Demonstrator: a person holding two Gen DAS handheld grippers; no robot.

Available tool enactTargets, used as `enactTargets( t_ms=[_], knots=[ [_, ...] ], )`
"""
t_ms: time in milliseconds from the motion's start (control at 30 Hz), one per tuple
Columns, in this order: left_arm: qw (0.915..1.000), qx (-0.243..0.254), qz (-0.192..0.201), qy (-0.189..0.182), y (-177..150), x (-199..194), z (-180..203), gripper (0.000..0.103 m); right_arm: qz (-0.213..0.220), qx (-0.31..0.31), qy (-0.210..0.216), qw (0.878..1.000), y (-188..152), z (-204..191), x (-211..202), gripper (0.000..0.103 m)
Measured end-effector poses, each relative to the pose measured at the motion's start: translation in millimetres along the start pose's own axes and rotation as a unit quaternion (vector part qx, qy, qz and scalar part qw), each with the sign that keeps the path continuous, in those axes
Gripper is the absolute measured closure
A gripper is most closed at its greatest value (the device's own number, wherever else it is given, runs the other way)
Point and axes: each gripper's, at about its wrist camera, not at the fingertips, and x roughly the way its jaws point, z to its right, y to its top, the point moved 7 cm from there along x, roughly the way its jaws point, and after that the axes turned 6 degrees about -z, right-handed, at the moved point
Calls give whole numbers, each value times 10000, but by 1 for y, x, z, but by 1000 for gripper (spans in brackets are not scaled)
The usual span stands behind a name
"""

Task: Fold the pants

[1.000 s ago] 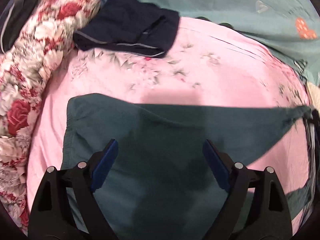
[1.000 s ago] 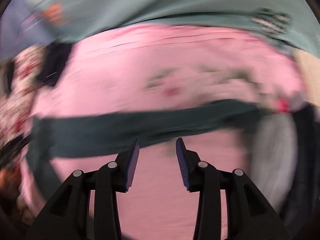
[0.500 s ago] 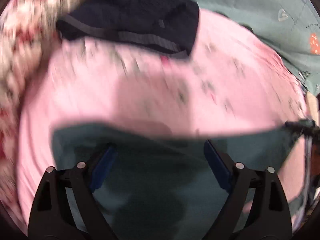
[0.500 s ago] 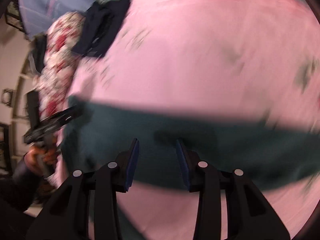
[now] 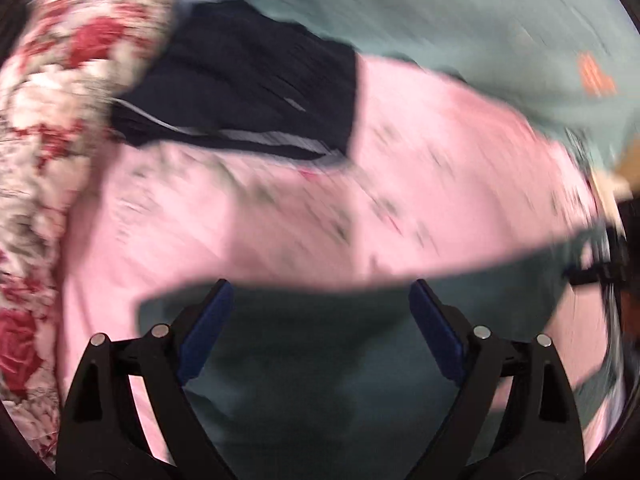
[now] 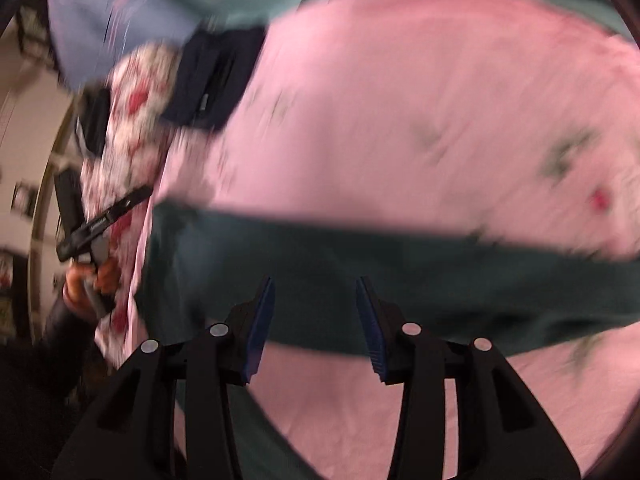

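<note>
Dark green pants (image 5: 320, 360) lie flat on the pink floral sheet (image 5: 280, 208). In the left wrist view my left gripper (image 5: 320, 300) hangs over their wide end, open wide, its blue pads (image 5: 204, 328) at the cloth's far edge with nothing gripped. In the right wrist view the pants (image 6: 420, 272) run as a long band across the sheet. My right gripper (image 6: 314, 300) is above the band's near edge; its jaws are opening and do not press on the cloth. The left gripper (image 6: 100, 220) shows at the band's left end, held by a hand (image 6: 88, 284). Both views are blurred.
A folded navy garment (image 5: 248, 92) lies at the back of the sheet beside a red-and-white floral quilt (image 5: 60, 120) on the left. A teal blanket (image 5: 480, 20) covers the far side. A blue pillow (image 6: 100, 20) lies beyond the quilt.
The right gripper has swung from above the bare pink sheet to over the pants band, and its jaws stand slightly wider. The left gripper has shifted along the pants' far edge, still open.
</note>
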Motion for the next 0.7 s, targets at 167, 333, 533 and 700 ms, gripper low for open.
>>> enactTargets(
  t_ms=[167,333,533,700],
  knots=[
    [9970,277,-642,-331,-20,41,18,11,-187,280,56,9994,23,14,21,60],
    [9978,-61,301,595,57,20,-9,11,1781,867,-926,9758,100,41,-57,59],
    [9919,-675,833,678,71,-26,-38,10,2350,1299,-976,9583,44,73,-136,56],
    [9988,39,408,272,23,-13,25,10,1985,2037,-1765,9423,-48,132,-156,56]
  ],
)
